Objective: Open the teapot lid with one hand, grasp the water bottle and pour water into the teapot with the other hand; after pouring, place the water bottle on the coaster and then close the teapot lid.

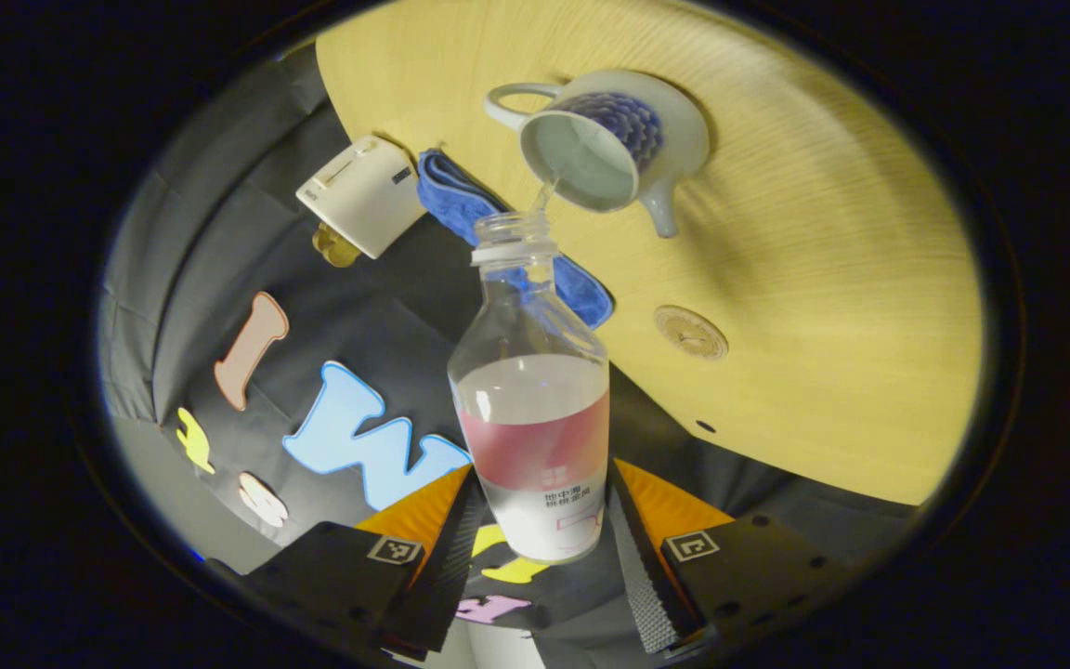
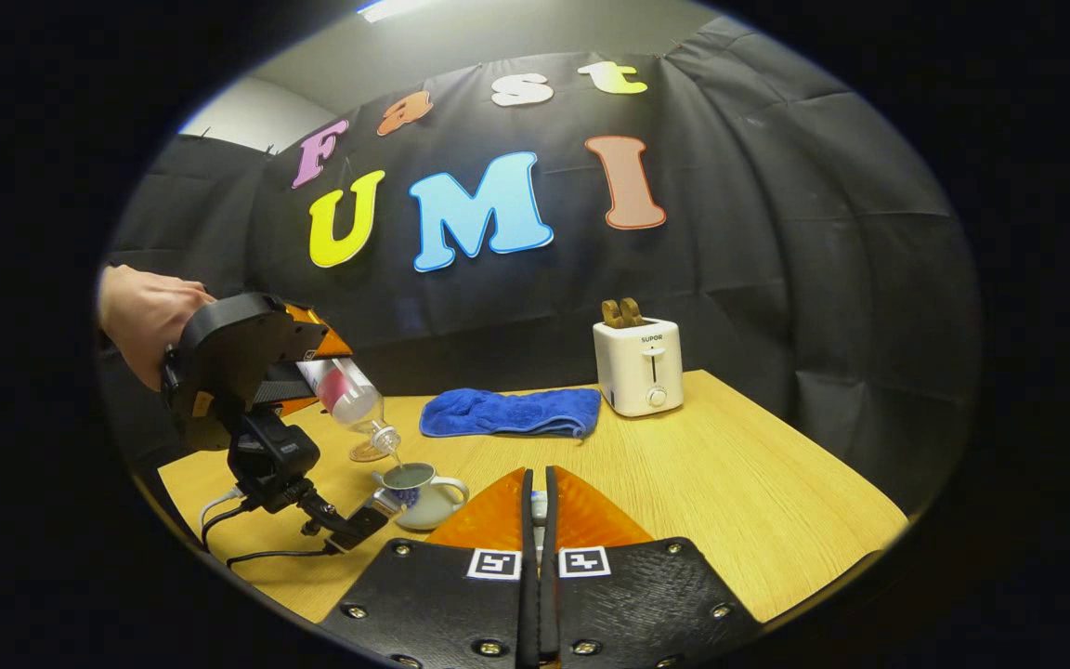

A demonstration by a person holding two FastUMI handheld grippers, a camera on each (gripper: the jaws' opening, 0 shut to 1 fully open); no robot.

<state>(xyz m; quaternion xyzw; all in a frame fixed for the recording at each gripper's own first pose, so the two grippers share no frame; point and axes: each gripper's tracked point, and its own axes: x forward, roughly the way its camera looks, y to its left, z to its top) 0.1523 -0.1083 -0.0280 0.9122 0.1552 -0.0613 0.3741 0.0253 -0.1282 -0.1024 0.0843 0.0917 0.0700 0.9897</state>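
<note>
While tilted, bottle (image 1: 532,409) (uncapped) fills hand-held gripper (image 1: 535,548).

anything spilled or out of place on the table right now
Nothing stands out. The water bottle, tilted in the left gripper, sends a thin stream into the open teapot, and no puddle shows on the table. The blue towel, toaster and coaster sit undisturbed.

Towel (image 2: 509,413) between toaster (image 2: 638,366) and teapot (image 2: 420,492).
</note>
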